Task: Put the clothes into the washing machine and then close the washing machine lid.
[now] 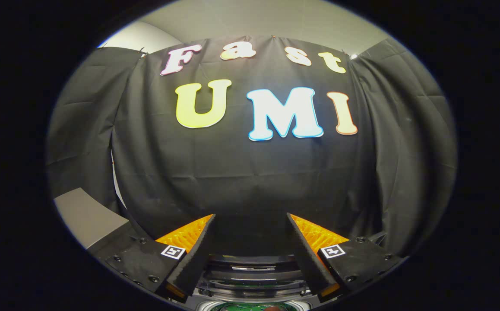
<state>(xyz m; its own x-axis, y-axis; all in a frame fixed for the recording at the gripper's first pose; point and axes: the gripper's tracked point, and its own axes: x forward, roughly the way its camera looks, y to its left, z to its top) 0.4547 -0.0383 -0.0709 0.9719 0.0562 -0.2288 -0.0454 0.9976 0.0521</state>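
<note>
The black cloth wall (250,172) filled most of the frame, hanging in folds beyond the fingers. Above it, at the top of the frame, ran a pale ceiling (267,21). A grey flat surface (88,216) sat at the lower left, beside the left finger. At the bottom centre, below and between the fingers, lay the washing machine (245,276), its dark ringed top partly visible; whether its lid was up I could not tell. The gripper (250,222) stood wide open, holding nothing.
</note>
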